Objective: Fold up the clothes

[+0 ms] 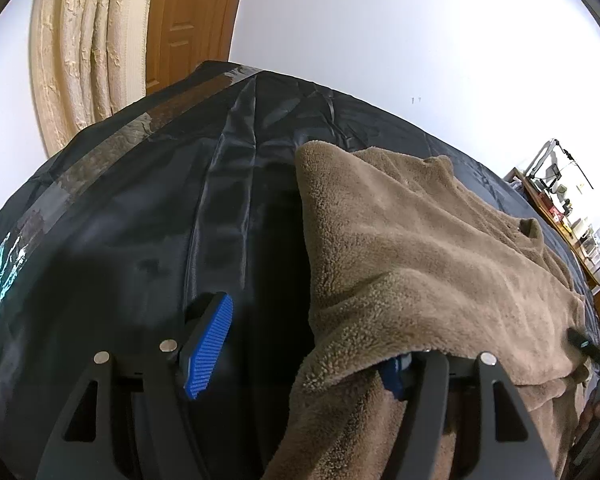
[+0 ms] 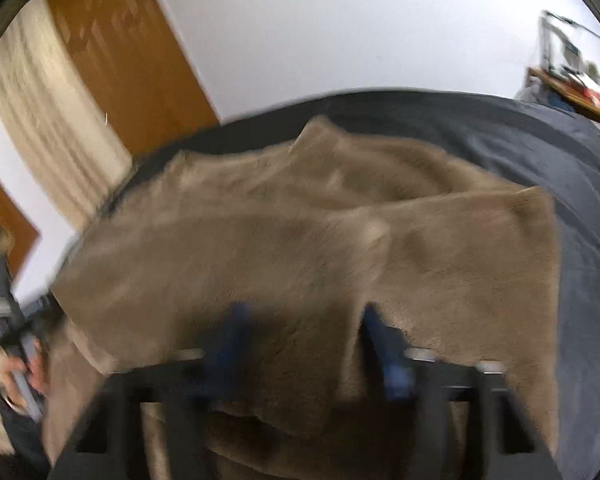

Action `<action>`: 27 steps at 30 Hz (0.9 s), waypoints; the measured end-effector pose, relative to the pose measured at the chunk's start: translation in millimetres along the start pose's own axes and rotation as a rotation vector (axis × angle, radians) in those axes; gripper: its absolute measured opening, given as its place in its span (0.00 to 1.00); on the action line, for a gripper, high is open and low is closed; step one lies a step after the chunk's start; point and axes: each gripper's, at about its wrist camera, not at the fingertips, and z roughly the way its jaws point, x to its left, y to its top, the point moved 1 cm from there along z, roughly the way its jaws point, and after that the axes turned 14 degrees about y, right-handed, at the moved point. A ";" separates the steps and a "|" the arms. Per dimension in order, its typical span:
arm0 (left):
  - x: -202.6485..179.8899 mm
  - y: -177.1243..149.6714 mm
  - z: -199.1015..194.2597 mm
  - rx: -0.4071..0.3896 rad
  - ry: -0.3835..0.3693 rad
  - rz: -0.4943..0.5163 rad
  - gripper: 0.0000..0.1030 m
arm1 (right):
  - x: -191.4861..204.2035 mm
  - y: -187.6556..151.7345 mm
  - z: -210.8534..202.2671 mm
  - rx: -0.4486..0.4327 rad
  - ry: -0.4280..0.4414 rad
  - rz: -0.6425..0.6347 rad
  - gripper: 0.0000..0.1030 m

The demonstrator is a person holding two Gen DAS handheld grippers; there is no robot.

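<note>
**Brown fleece draped over both grippers above a black-covered surface**

A white wall (image 1: 380,40), a wooden door (image 1: 188,20) and a cream curtain (image 1: 84,52) stand behind a wide surface covered in shiny black sheeting (image 1: 140,200), with strips of tape (image 1: 112,148) running along its far left edge. A cluttered shelf (image 1: 560,204) sits at the far right.

The brown fleece garment (image 1: 420,240) lies spread over the right part of the sheeting, its near edge lifted and hanging over the tools.

The left gripper (image 1: 300,356) has its fingers spread wide. The left blue pad (image 1: 210,346) is bare and touches nothing, hovering just above the sheeting; the right pad (image 1: 394,376) is mostly buried under the fleece hem, which rests on top of that finger. The tool points forward and slightly down across the surface.

The right wrist view is motion-blurred. The right gripper (image 2: 304,344) appears to have its fingers apart too, with fleece (image 2: 300,240) lying over and between them; whether the pads pinch any cloth cannot be told. At the left edge of that view, a hand (image 2: 28,372) holds the other tool's handle.
</note>
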 end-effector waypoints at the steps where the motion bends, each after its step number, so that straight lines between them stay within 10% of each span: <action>1: 0.0 -0.1 0.0 0.000 0.000 0.000 0.69 | 8.8 -1.9 2.7 0.010 -0.032 -0.050 0.34; 3: -0.3 0.1 0.0 0.000 0.002 0.001 0.69 | 22.7 -2.6 -2.4 -0.003 -0.074 -0.116 0.20; 11: 0.8 0.2 -0.7 -0.003 0.005 0.003 0.72 | 22.2 -1.6 -54.2 -0.134 -0.295 -0.165 0.17; 19: 1.2 0.4 -0.3 -0.006 0.026 0.002 0.72 | -17.5 -17.1 -61.1 -0.139 -0.202 0.001 0.18; 22: 1.3 0.3 -1.6 -0.015 0.036 0.000 0.72 | 1.1 -12.7 -59.9 -0.149 -0.177 -0.050 0.29; 24: 1.3 -0.4 -6.8 -0.044 0.058 -0.004 0.72 | 20.5 -9.8 -58.6 -0.162 -0.146 -0.107 0.71; 27: -2.0 -1.9 -17.3 -0.104 0.114 0.007 0.72 | 47.8 -6.4 -49.1 -0.158 -0.098 -0.193 0.76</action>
